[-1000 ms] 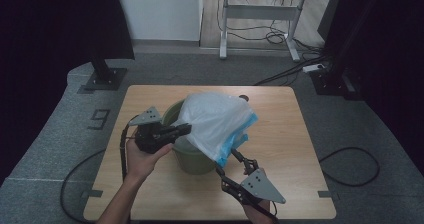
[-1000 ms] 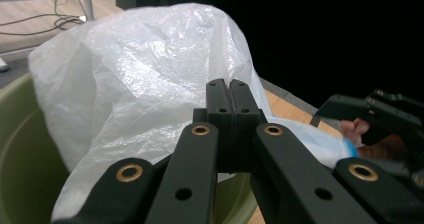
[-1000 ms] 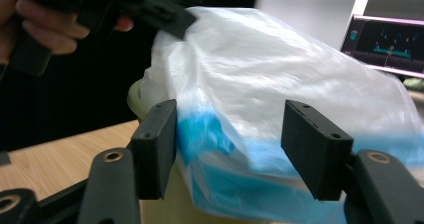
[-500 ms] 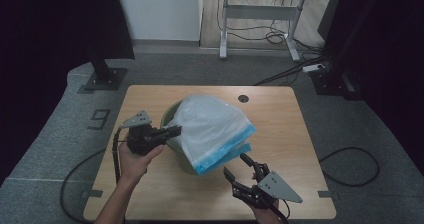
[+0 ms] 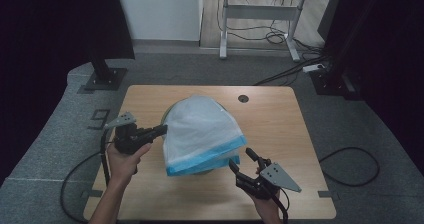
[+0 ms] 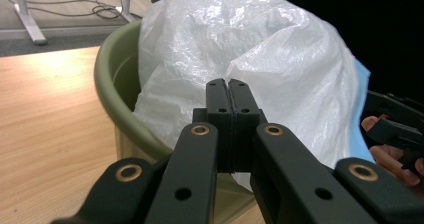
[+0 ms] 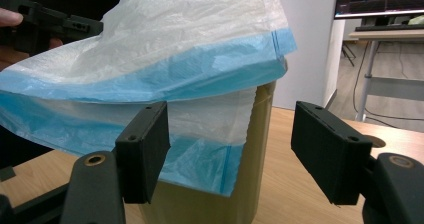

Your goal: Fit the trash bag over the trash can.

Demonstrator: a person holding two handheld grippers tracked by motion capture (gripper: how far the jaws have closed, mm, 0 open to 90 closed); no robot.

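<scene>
Left gripper [image 5: 161, 130] clamped on white blue-edged plastic bag [image 5: 200, 129] draped over olive-green bin [image 6: 112, 79]; right gripper [image 5: 242, 160] jaws apart, bare wooden tabletop [image 5: 280, 119] around

The left hand [image 5: 125, 156] holds the left gripper [image 5: 161, 130] level, its jaws pressed together and pointing right. The right gripper [image 5: 241, 161] sits lower and nearer the person, jaws spread wide and aimed up-left.

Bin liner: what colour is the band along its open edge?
Light blue, on an otherwise translucent white bin liner; the band shows best in the right gripper view.
</scene>
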